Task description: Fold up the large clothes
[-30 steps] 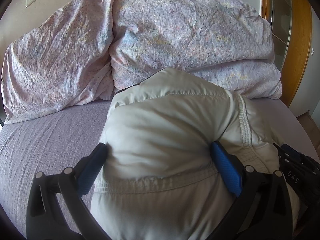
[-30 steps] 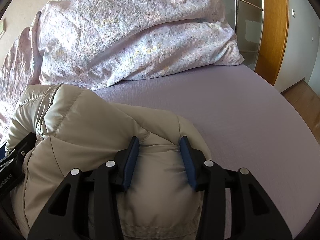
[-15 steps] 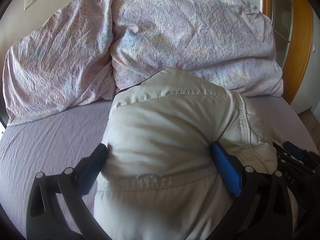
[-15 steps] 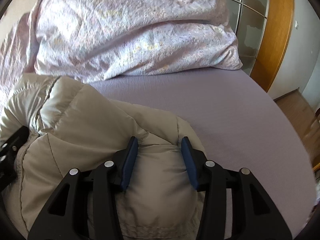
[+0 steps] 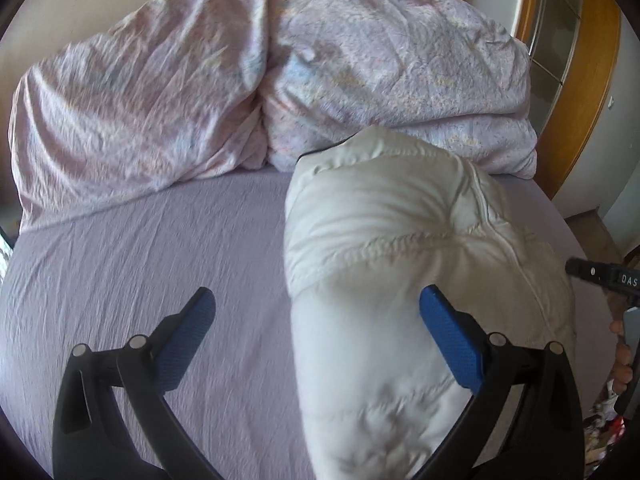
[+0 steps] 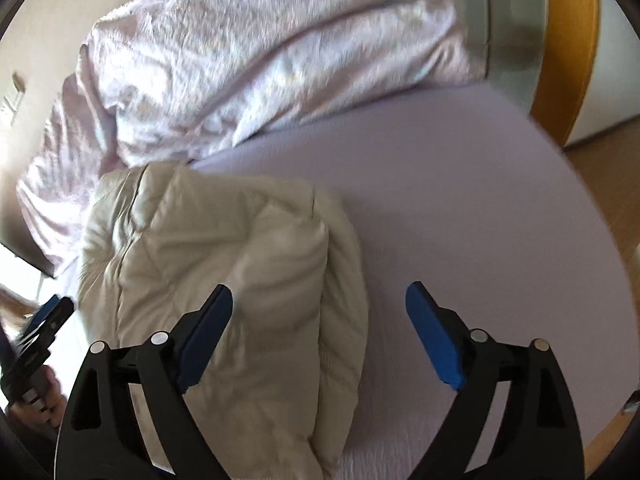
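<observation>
Left wrist view: the left gripper (image 5: 316, 320) has its blue-padded jaws spread wide, grasping nothing.
Jacket: the folded cream quilted puffer jacket (image 5: 404, 280) lies as a thick bundle on the lilac bed sheet (image 5: 152, 240); its left edge fills the right half of the gap, and the right pad (image 5: 450, 344) rests against the fabric.
Left pad: over bare sheet, apart from the jacket.
Bedding: a crumpled pale pink patterned duvet (image 5: 280, 92) is heaped behind the jacket.
Right wrist view: the right gripper (image 6: 320, 328) is likewise released, its jaws wide apart.
Jacket here: the bundle (image 6: 224, 264) sits left of centre, under the left pad (image 6: 204, 336); the right pad hangs over bare sheet (image 6: 460, 208).
Background: wooden frame (image 6: 572, 32) beyond the bed.
</observation>
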A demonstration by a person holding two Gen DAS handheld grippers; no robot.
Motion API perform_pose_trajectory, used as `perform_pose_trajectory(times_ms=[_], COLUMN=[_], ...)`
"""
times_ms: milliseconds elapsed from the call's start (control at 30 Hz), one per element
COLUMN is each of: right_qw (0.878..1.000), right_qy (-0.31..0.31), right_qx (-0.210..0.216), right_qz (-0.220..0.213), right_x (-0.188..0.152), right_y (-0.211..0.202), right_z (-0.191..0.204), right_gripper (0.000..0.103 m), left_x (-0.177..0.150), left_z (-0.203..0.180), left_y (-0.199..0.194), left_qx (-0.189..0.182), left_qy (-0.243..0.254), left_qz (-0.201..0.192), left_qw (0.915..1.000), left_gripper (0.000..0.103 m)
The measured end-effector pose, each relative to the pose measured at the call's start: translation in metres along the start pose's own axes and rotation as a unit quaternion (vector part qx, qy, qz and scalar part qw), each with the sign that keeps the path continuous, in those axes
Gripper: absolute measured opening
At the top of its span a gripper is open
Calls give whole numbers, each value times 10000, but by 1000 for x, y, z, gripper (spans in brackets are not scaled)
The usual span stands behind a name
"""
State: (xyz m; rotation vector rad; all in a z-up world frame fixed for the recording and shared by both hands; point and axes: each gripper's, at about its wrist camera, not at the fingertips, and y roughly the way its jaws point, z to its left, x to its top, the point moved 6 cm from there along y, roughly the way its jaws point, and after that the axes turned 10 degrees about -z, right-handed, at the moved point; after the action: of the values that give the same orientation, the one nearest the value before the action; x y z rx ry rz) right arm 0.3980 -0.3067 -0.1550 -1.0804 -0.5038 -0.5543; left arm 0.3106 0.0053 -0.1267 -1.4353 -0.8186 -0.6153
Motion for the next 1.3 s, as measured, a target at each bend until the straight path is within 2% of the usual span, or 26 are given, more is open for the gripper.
perform_pose_trajectory(times_ms=[133,233,300,533,833,1000,1067,1200,1300], right_qw=[9971,9901,9833,9572,9462,9425,9457,9480,9519], right_qy=[372,805,1155,1982,2118,2166,2046,1937,1780], right_qx=[488,841,1030,1589,1782,1968,2025,2167,2190], right_qz=[447,780,953,1389,1674,1613,1512,1296,1193], right_x=[-14,-22,-26,-38,-44,-43,-43,-42,-40], right_y=[3,9,14,32,56,61,61,56,49], right_z=[0,0,-4,-7,4,14,19,20,21], right_gripper=[95,98,101,102,102,102,102,82,72], left_x=[-5,-8,-9,-10,-9,-6,-5,-4,-3], left_z=[3,3,4,8,6,8,11,15,16], left_y=[-5,-8,-9,-9,-5,-2,1,5,10], left_qx=[8,-64,-88,-176,-333,-450,-487,-553,-643], left_qy=[17,27,20,-35,16,-10,-52,-104,-200], left_qz=[44,110,142,251,343,408,442,480,548], left_qw=[10000,9999,9999,9995,9989,9982,9978,9973,9962], left_gripper=[101,101,101,101,101,101,101,101,101])
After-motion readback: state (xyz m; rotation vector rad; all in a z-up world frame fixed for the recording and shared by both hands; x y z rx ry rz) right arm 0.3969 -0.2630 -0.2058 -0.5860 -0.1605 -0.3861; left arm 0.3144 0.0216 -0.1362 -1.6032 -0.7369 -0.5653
